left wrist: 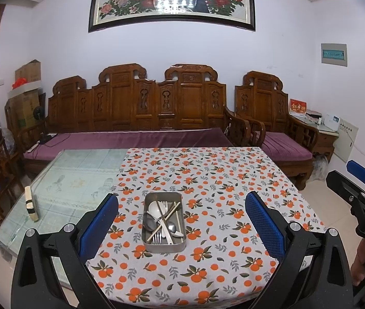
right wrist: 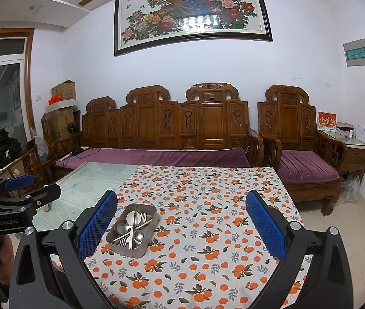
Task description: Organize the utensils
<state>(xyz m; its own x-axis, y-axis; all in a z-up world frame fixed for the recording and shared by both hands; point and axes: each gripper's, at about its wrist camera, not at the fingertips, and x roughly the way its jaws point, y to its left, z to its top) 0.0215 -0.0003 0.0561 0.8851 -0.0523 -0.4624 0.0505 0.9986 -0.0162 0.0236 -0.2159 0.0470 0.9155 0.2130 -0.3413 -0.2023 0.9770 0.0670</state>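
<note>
A rectangular metal tin [left wrist: 148,244] sits on the orange-print tablecloth [left wrist: 208,180]. It holds a jumble of utensils: a white spoon [left wrist: 154,209], metal spoons, forks [left wrist: 157,237] and wooden chopsticks. In the right wrist view the tin [right wrist: 120,247] lies left of centre, close to that gripper's left finger. My left gripper [left wrist: 181,225] is open and empty, above the table's near edge with the tin between its fingers' lines. My right gripper [right wrist: 181,225] is open and empty, to the right of the tin. The right gripper also shows in the left wrist view [left wrist: 355,180], and the left gripper in the right wrist view [right wrist: 31,188].
The table's left part is bare glass over a pale green sheet [left wrist: 79,175]. A small cream block [left wrist: 31,203] stands near its left edge. A carved wooden sofa [left wrist: 141,118] with purple cushions and an armchair [left wrist: 272,118] stand behind the table.
</note>
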